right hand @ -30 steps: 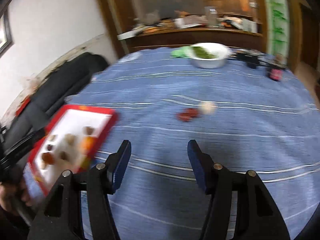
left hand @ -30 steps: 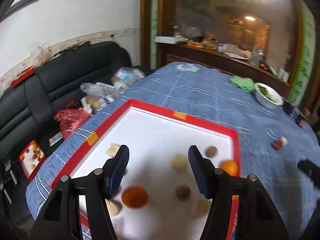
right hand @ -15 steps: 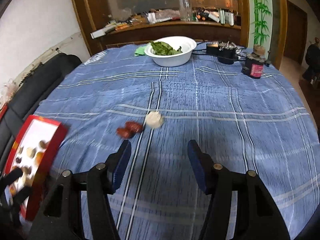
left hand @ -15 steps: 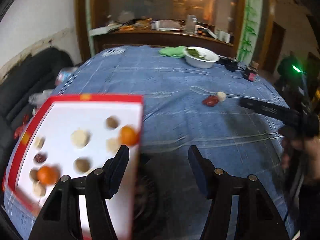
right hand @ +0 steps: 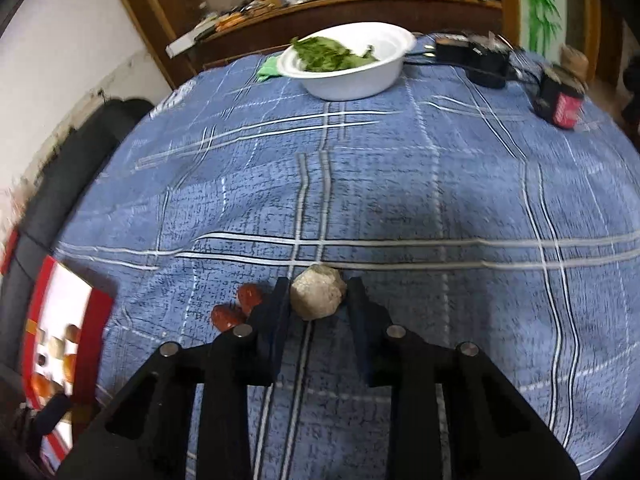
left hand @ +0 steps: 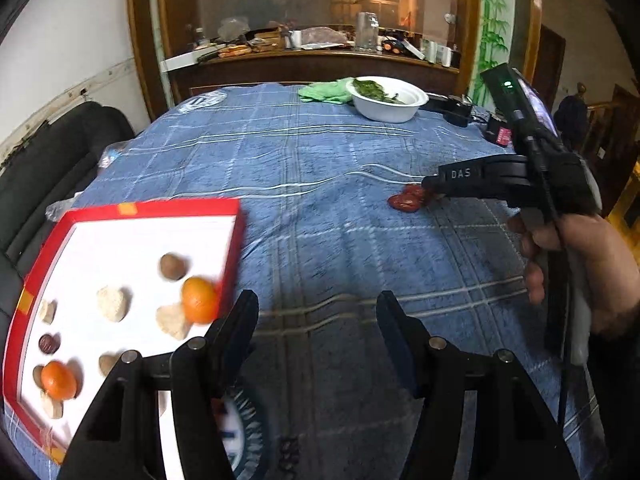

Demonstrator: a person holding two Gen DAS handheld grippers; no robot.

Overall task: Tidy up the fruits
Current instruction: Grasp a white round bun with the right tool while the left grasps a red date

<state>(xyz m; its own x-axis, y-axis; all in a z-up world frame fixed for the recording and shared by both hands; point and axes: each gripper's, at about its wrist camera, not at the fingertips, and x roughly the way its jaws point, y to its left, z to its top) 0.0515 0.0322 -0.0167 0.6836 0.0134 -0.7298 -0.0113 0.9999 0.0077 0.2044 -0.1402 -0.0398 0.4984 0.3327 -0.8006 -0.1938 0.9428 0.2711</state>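
**Now closing in on the pale lump**

Now the right gripper (right hand: pixel 316 292), wide a moment ago, is narrowing around the pale lump (right hand: pixel 318 295) beside two red fruits (right hand: pixel 238 306). The left gripper (left hand: pixel 314 312) is waiting wide, empty, near the tray (left hand: pixel 176 206).

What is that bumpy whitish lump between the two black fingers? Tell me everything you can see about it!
The pale lump is roundish, knobbly and off-white with a rough, crumbly-looking surface. It sits on the blue checked tablecloth, between the fingers of the right tool, which flank it closely; whether they touch it is unclear. Two small red fruits lie just left of it, beyond the left finger. What kind of food it is I cannot tell.
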